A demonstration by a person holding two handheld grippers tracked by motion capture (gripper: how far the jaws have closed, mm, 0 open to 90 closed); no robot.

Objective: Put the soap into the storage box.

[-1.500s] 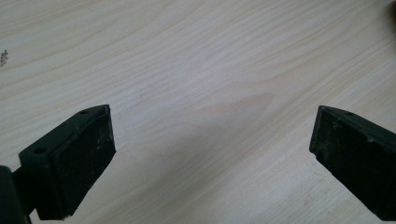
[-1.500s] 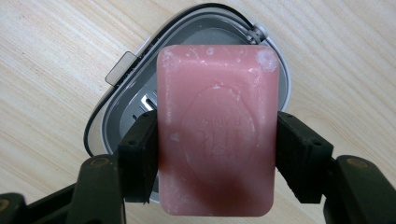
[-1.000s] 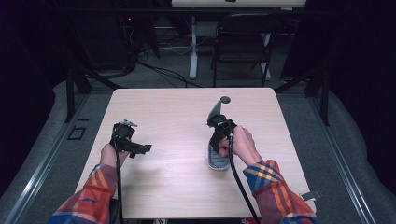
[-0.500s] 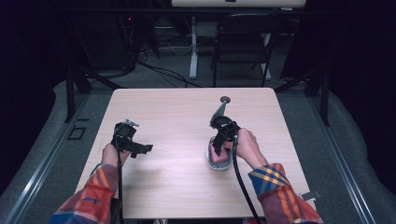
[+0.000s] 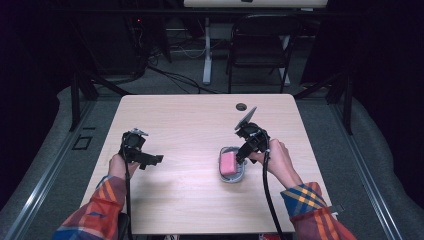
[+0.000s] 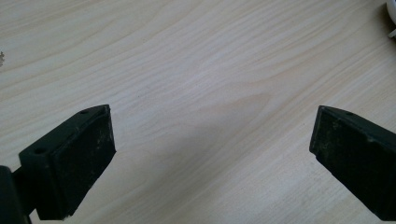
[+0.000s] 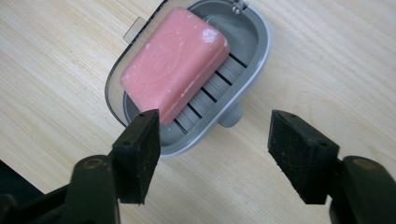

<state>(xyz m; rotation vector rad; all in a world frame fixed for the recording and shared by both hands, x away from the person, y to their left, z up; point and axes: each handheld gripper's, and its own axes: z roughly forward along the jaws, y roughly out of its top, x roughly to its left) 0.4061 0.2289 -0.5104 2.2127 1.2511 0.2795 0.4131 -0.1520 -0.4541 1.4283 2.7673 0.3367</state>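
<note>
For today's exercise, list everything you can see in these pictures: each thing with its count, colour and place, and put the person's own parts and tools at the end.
soap bar: one, pink, lying in the soap dish
soap dish: one, grey with slats, on the table's right half
table: one, pale wood, with a round dark hole near its far edge
chair: one, dark, on the floor beyond the table
left gripper: one, black, jaws wide apart over bare wood, nothing between them
right gripper: one, black, jaws have just been opening, apart above the dish's near end, nothing between them
sleeves: two, orange and blue plaid, at the table's near edge
</note>
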